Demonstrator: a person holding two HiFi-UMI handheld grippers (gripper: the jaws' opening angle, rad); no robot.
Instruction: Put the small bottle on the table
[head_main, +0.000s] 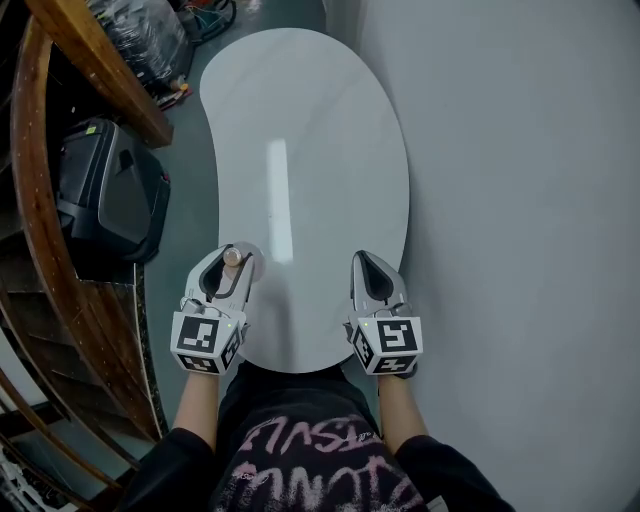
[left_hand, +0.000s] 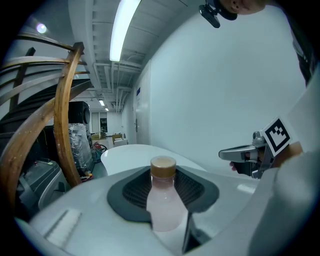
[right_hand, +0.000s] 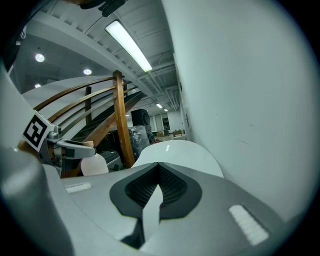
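Head view: white kidney-shaped table (head_main: 330, 150) runs away from the person, beside a pale wall; left gripper (head_main: 230, 266) sits at the table's near left edge, pinching the small bottle (head_main: 233, 257), tan cap facing up between the jaw tips; cannot tell if the bottle's base touches the tabletop; right gripper (head_main: 365, 262) is over the near right edge, well apart from the left one, jaws pressed together with nothing in them; a marker cube at the back of each gripper; black case (head_main: 105, 195) on the floor left of the table; curved wooden railing (head_main: 45, 250) further left; dark shirt with pink print (head_main: 300, 450) at the bottom.

Left gripper view: jaws clamped on the bottle, one dark ribbed pad (left_hand: 132, 192) on each side of it; bottle upright, pale pink body, tan cap on; table surface beyond it; right gripper seen at the right edge, apart; wooden railing at left; ceiling strip light (left_hand: 125, 25) on.

Right gripper view: jaws closed on each other, only a thin seam between the pads, empty; table ahead; left gripper at far left with the bottle's pale body showing below its jaws; wooden post (right_hand: 121, 120) behind.
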